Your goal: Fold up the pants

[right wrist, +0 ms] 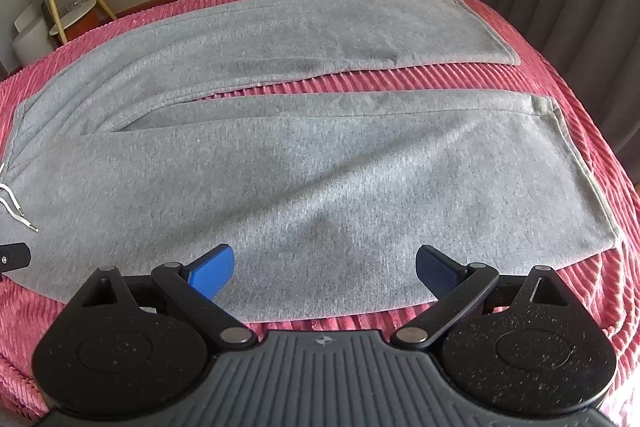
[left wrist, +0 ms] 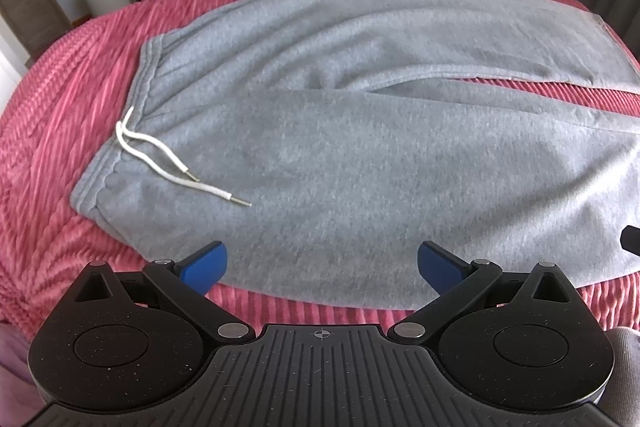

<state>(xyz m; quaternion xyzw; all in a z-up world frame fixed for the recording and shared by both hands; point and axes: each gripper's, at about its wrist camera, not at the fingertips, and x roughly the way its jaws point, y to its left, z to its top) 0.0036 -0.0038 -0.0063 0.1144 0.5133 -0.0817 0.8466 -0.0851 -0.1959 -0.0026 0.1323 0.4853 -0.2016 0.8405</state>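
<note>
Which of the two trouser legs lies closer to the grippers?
The near leg, whose lower edge runs just ahead of the open right gripper and left gripper. The far leg lies beyond it, across a strip of pink bedspread.

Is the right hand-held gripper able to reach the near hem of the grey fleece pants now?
Probably yes: the right hand-held gripper is open above the near leg of the grey fleece pants, and nothing lies between it and the hem.

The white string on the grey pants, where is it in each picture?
Left wrist view: the white drawstring lies left of centre, by the waistband.
Right wrist view: its ends peek in at the far left edge.
Shared landmark: the strip of pink ribbed bedspread between the legs.
</note>
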